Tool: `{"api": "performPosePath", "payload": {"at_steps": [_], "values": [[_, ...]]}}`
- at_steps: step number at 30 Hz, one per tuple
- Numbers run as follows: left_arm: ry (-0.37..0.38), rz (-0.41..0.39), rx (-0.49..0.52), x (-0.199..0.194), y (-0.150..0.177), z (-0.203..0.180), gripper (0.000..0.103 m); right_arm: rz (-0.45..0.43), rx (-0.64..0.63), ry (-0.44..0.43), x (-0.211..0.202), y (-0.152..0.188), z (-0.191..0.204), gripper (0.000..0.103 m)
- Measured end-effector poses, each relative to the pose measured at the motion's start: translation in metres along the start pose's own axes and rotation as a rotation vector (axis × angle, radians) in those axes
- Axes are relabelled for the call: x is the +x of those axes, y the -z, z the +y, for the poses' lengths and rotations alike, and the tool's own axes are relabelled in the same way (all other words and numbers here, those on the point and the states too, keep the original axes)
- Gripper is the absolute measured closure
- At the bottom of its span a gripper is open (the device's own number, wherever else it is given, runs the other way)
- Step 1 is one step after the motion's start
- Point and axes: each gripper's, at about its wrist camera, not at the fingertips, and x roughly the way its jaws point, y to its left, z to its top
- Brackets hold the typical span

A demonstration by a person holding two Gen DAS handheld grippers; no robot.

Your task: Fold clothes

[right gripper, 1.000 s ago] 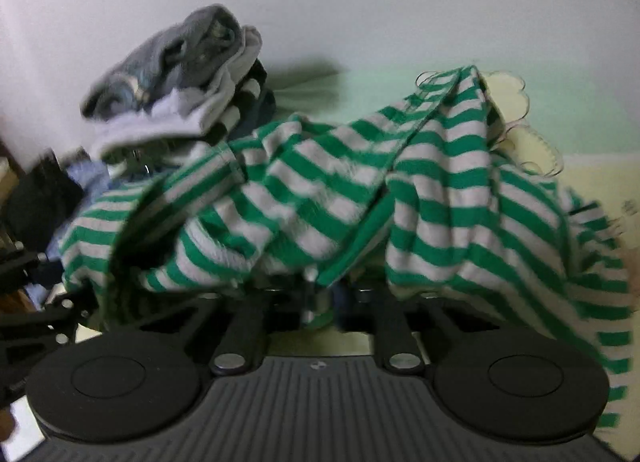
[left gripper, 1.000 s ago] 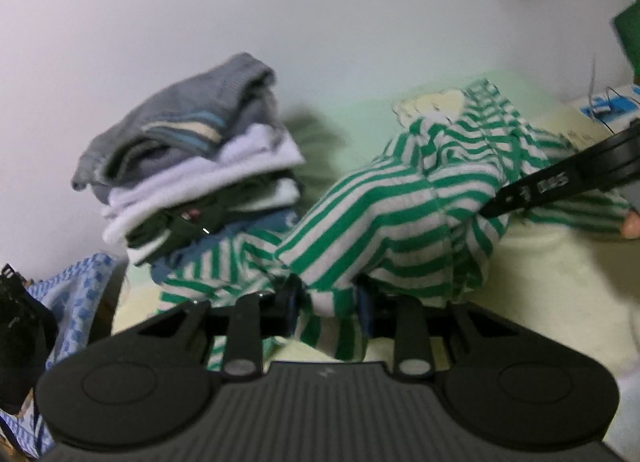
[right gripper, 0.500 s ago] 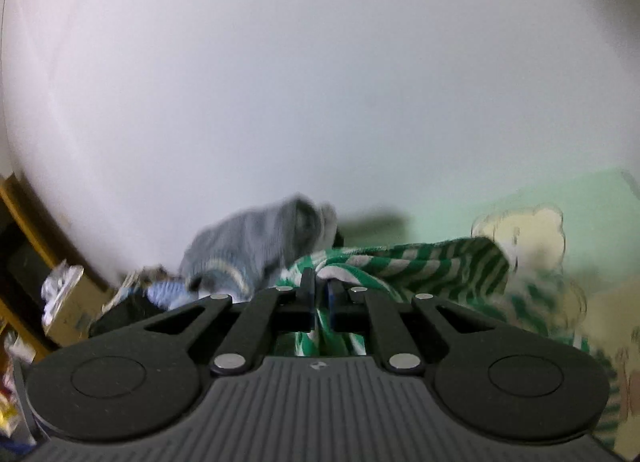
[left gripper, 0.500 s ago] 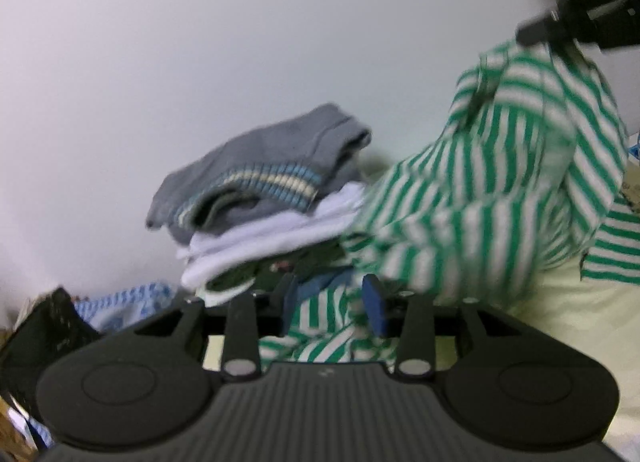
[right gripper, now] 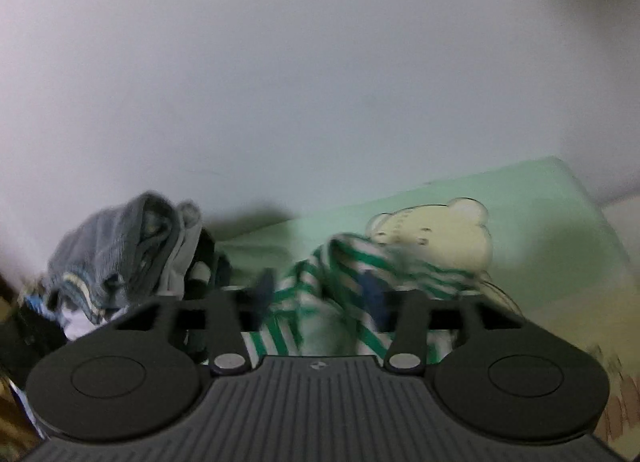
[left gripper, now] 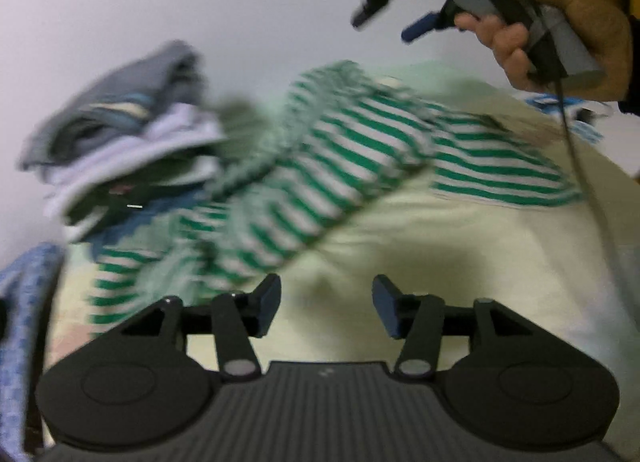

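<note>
Currently: striped garment [left gripper: 340, 166] sprawled rumpled on the bedsheet [left gripper: 460, 254], beside the folded stack [left gripper: 124, 138]. Left gripper [left gripper: 326, 304] spread apart, empty; right gripper [right gripper: 318, 288] likewise spread, raised above the cloth. I'd judge flattening wrinkles before any crease wisest.

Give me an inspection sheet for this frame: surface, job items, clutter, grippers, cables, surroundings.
Surface: bed sheet, pale yellow and green with a cartoon bear print.
Job's things: green-striped garment lying loose and crumpled on the sheet, blurred; stack of folded clothes beside it, grey sweater on top.
Clutter: blue checked cloth at the left edge; a blue and white item at the far right, too blurred to identify.
Grippers: left gripper open, holding nothing; right gripper open, raised above the garment in a hand.
Cables: one dark cable hanging from the right gripper.
Surroundings: plain white wall.
</note>
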Motion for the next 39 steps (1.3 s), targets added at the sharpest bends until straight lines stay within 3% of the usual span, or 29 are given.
{"api": "performPosePath", "payload": {"at_steps": [1, 4, 8, 11, 13, 17, 19, 21, 23, 27, 32, 33, 39], "values": [[0.018, 0.003, 0.007, 0.005, -0.001, -0.008, 0.045, -0.014, 0.009, 0.009, -0.009, 0.003, -0.007, 0.034], [0.029, 0.003, 0.025, 0.023, -0.014, -0.027, 0.044, -0.002, -0.052, 0.059, -0.028, 0.018, -0.024, 0.034], [0.142, 0.004, -0.093, 0.049, -0.047, -0.021, 0.04, 0.093, -0.091, 0.063, -0.021, 0.041, -0.036, 0.034], [0.114, 0.0, -0.157, 0.064, -0.066, -0.016, 0.028, 0.102, -0.121, 0.057, -0.016, 0.054, -0.032, 0.034], [0.076, 0.011, -0.18, 0.073, -0.075, -0.012, 0.029, 0.073, -0.172, 0.07, -0.01, 0.061, -0.024, 0.036], [-0.01, 0.044, -0.204, 0.09, -0.088, -0.004, 0.048, 0.042, -0.278, 0.061, 0.007, 0.067, -0.008, 0.045], [-0.023, 0.05, -0.238, 0.092, -0.091, 0.005, 0.067, 0.04, -0.33, 0.066, 0.021, 0.071, -0.002, 0.051], [-0.045, 0.053, -0.273, 0.092, -0.093, 0.013, 0.091, 0.072, -0.361, 0.076, 0.032, 0.072, 0.0, 0.09], [-0.08, 0.042, -0.281, 0.087, -0.094, 0.019, 0.093, 0.096, -0.332, 0.066, 0.035, 0.069, -0.003, 0.095], [-0.15, -0.015, -0.259, 0.063, -0.095, 0.029, 0.095, 0.063, -0.23, -0.032, 0.005, 0.06, -0.011, 0.095], [-0.181, -0.109, -0.23, 0.005, -0.089, 0.049, 0.095, 0.045, -0.087, -0.222, -0.06, 0.051, -0.019, 0.095], [-0.187, -0.119, -0.226, -0.008, -0.083, 0.055, 0.1, 0.044, -0.063, -0.259, -0.073, 0.05, -0.02, 0.095], [-0.229, -0.137, -0.239, -0.07, -0.048, 0.094, 0.1, 0.037, 0.053, -0.444, -0.151, 0.055, -0.017, 0.095]]}}
